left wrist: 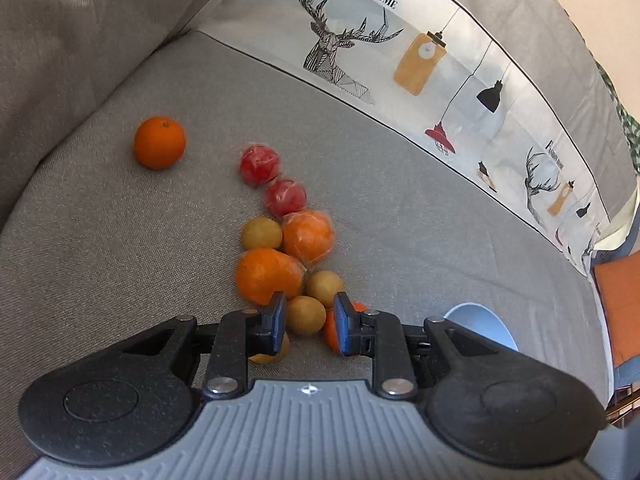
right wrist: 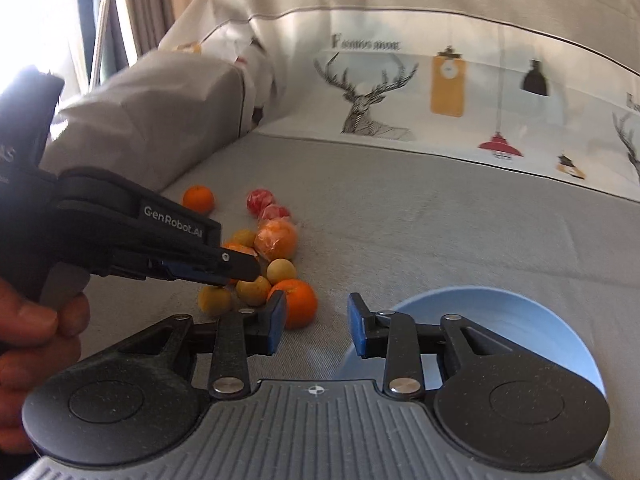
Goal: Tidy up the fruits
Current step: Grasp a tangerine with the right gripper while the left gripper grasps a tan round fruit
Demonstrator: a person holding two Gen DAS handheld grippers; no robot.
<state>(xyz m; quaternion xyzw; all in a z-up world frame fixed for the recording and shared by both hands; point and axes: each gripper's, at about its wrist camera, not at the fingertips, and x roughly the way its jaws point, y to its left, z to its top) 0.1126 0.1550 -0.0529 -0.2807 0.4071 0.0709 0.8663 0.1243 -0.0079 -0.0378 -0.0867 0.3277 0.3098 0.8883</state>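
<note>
Left wrist view: left hand-held gripper (left wrist: pixel 310 322) released, jaws framing a yellow-brown fruit (left wrist: pixel 306 315) in the fruit pile (left wrist: pixel 288 248) on the bed (left wrist: pixel 120 260). Right hand-held gripper (right wrist: pixel 317 322) released, empty, beside blue bowl (right wrist: pixel 520 320). Step: picking approach. Next: lower, clench, carry to bowl.

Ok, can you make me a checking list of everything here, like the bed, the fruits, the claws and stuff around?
Surface: grey bed cover, bare apart from the fruit and bowl.
Job's things: one orange lying alone; two red fruits, oranges and small yellow fruits bunched in a pile; blue bowl, nothing seen in the part that shows.
Clutter: nothing seen.
Claws: left claw open just above the pile, gripping nothing; right claw open, gripping nothing, between the pile and the bowl.
Cables: nothing seen.
Surroundings: deer-and-lamp printed bedding behind; grey pillow; a hand holding the left claw's handle.
</note>
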